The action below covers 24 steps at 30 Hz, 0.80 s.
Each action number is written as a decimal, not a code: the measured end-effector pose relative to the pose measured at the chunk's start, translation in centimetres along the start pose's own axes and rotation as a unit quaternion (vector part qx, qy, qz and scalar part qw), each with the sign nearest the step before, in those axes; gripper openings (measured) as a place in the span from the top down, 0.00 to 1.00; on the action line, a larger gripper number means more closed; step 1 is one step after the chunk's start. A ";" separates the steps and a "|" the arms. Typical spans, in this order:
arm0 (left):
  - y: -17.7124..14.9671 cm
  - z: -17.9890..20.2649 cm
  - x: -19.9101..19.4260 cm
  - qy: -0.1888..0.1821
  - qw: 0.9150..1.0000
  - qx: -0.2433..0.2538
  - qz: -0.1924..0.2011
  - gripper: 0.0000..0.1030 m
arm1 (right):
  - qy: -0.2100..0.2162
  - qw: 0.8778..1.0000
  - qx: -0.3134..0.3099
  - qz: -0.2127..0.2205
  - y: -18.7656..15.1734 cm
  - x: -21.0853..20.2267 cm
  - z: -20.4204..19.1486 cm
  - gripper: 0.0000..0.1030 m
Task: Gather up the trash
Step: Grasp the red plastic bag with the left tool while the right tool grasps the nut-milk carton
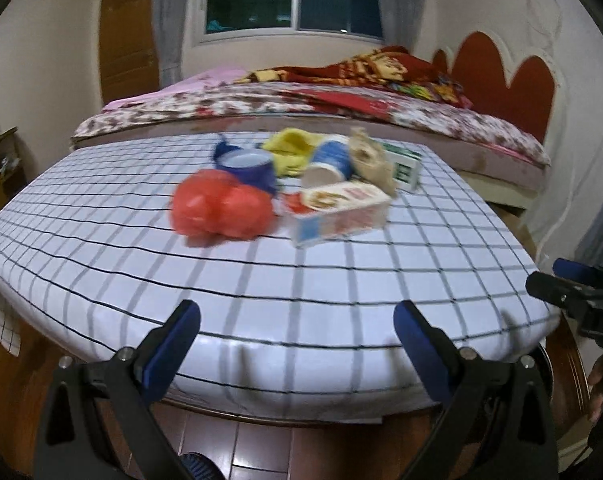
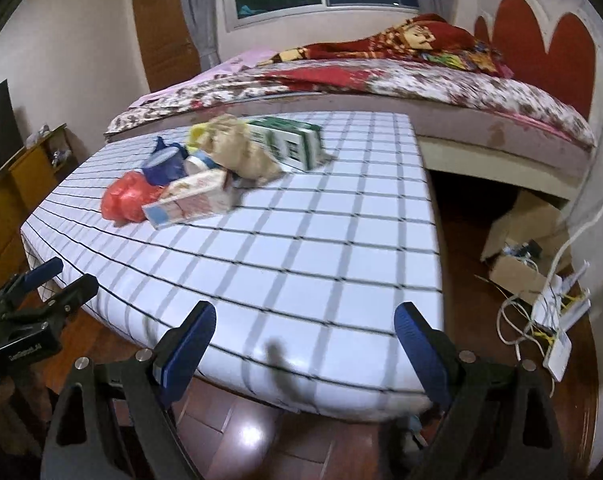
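A heap of trash lies on the far half of the checked table [image 1: 301,280]: a red plastic bag [image 1: 219,210], a flat snack box [image 1: 339,210], a dark blue tub [image 1: 247,166], a blue and white paper cup [image 1: 329,162], a yellow wrapper [image 1: 291,148], crumpled brown paper [image 1: 371,160] and a green and white carton [image 1: 405,164]. The right wrist view has the same red bag [image 2: 127,196], snack box [image 2: 193,198], brown paper [image 2: 241,152] and carton [image 2: 291,142]. My left gripper [image 1: 297,330] and right gripper [image 2: 305,330] both hang open and empty over the table's near edge.
A bed [image 1: 301,100] with floral covers and a red blanket runs behind the table. On the wooden floor at the right sit an open cardboard box [image 2: 525,240], white cables and a white device [image 2: 553,320]. A wooden cabinet [image 2: 17,184] stands at the left.
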<state>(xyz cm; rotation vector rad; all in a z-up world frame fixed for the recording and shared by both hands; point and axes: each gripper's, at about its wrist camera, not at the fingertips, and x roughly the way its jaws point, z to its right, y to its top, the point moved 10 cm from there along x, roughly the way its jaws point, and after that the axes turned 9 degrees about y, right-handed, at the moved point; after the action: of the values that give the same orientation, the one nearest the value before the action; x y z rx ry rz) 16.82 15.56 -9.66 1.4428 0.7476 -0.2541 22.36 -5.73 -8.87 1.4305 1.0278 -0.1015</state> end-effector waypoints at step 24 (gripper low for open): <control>1.2 -13.3 5.3 0.058 0.995 -0.079 -0.016 0.05 | -0.012 0.998 -0.014 -0.056 5.7 16.1 -11.9 0.10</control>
<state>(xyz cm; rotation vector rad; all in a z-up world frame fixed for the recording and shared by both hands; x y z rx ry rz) 17.45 29.84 -11.20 1.3042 0.8676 -0.1334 29.31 13.54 -12.37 1.3422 1.0864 -0.1847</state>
